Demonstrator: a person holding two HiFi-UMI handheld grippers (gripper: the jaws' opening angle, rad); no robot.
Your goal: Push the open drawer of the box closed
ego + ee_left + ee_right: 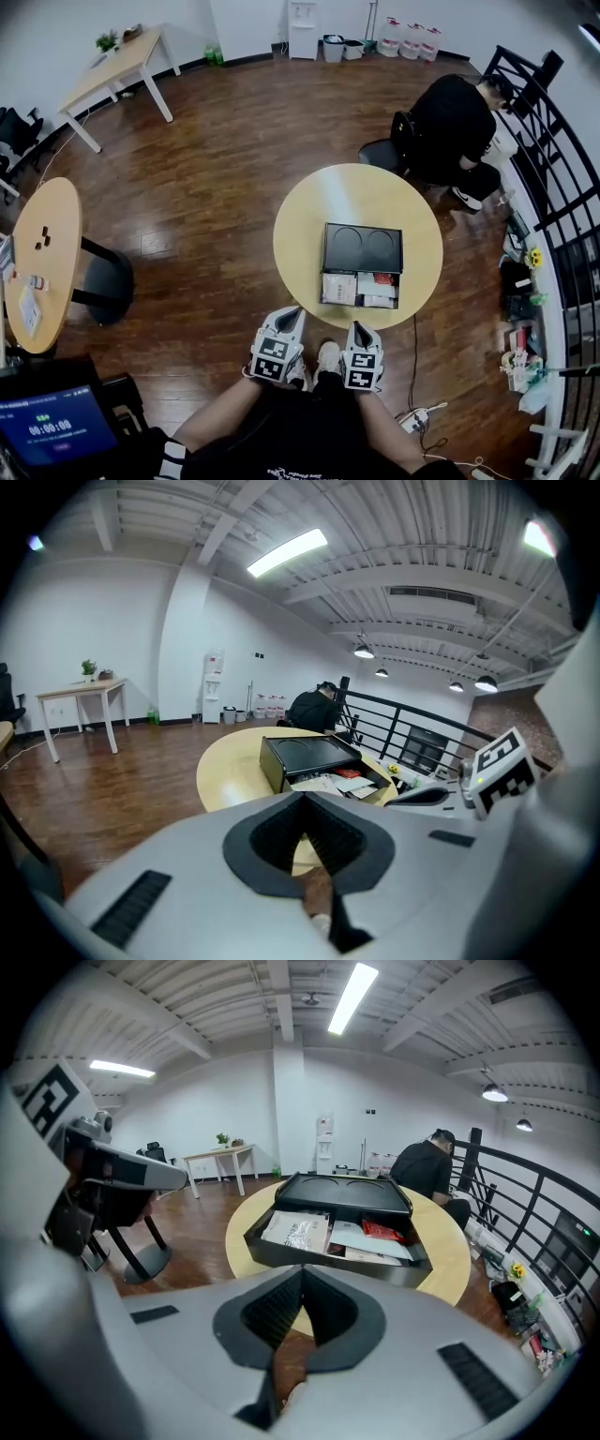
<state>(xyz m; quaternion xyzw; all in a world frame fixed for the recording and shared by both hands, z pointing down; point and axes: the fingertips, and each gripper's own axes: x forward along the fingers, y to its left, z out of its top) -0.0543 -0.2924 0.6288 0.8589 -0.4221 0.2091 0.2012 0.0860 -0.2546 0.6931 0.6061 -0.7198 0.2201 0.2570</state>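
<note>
left gripper (pixel 289 314): held close to the body, short of the table; jaws together, nothing between. right gripper (pixel 362 330): beside it, jaws likewise closed and empty. drawer (pixel 360 289): open, pulled out toward the grippers, holding white packets and a red one; apart from both grippers. box (pixel 363 246): black, flat lid with two round recesses. table (pixel 300 234): round, pale wood, bearing the box. person (pixel 455 127): seated beyond the table.
</note>
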